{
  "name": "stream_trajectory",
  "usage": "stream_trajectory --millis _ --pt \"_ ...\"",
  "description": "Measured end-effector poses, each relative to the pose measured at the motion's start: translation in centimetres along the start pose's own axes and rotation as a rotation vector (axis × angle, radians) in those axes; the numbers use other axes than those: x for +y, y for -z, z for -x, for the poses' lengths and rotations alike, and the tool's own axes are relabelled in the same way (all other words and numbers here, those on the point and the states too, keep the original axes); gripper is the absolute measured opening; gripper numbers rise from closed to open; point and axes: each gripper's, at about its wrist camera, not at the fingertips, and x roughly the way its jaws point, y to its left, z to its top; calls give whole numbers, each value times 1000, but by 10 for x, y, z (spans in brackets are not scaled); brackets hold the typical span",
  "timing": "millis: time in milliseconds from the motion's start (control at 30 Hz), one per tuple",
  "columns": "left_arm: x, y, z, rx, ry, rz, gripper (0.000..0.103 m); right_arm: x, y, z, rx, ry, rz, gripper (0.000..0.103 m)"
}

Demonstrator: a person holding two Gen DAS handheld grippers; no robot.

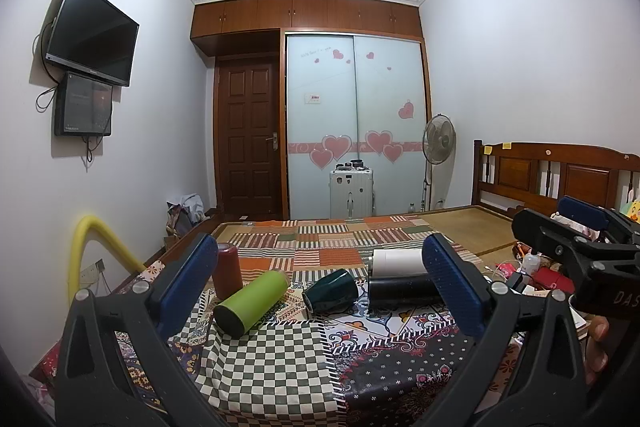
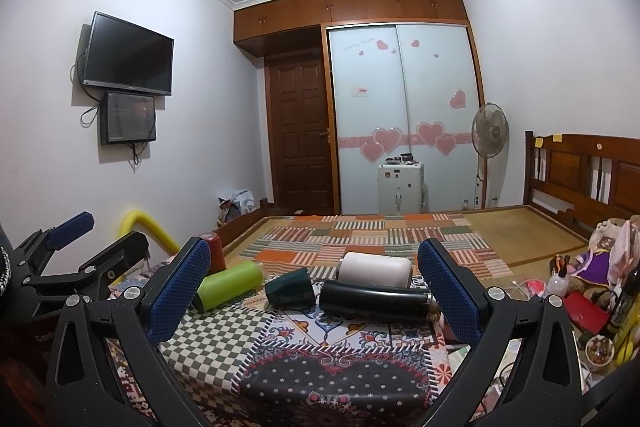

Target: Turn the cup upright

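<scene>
Several cups lie on a patchwork cloth on the bed. A dark green cup (image 1: 332, 289) (image 2: 291, 287) lies on its side in the middle. A lime green cup (image 1: 251, 301) (image 2: 228, 283), a black cup (image 1: 402, 291) (image 2: 372, 297) and a white cup (image 1: 396, 263) (image 2: 376, 265) also lie on their sides. A dark red cup (image 1: 227, 269) (image 2: 214, 251) stands upright at the left. My left gripper (image 1: 320, 283) is open and empty, short of the cups. My right gripper (image 2: 314, 287) is open and empty, short of the cups; it also shows at the right of the left wrist view (image 1: 560, 227).
The patchwork cloth (image 1: 280, 359) covers the near part of the bed (image 2: 500, 227). Clutter with a red box (image 2: 586, 309) and a stuffed toy (image 2: 600, 251) lies at the right. A yellow foam tube (image 1: 92, 251) stands at the left. A wooden headboard (image 1: 560, 175) is at the right.
</scene>
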Motion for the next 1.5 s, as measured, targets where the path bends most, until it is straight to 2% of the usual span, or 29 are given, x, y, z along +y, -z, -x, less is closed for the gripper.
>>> stream_trajectory --millis 333,500,633,733,1000,1133,1267,1500 --pt "2 2 -2 9 1 2 103 1 1 -3 7 -6 3 103" --pt "10 8 -19 49 8 7 103 1 4 -13 22 -7 4 103" --pt "23 13 -50 143 16 5 103 -1 9 -27 45 -4 14 103" --pt "36 18 -81 223 -7 -20 103 -3 12 -38 60 1 21 103" --pt "84 46 -185 476 -20 -43 103 -10 25 -86 131 -1 41 103" --pt "105 66 -239 629 14 -44 92 -14 34 -107 177 -7 36 103" --pt "123 86 -284 759 35 -34 84 -18 45 -127 227 -7 36 103" --pt "131 111 -328 913 86 -22 84 -21 61 -146 289 -12 38 103"
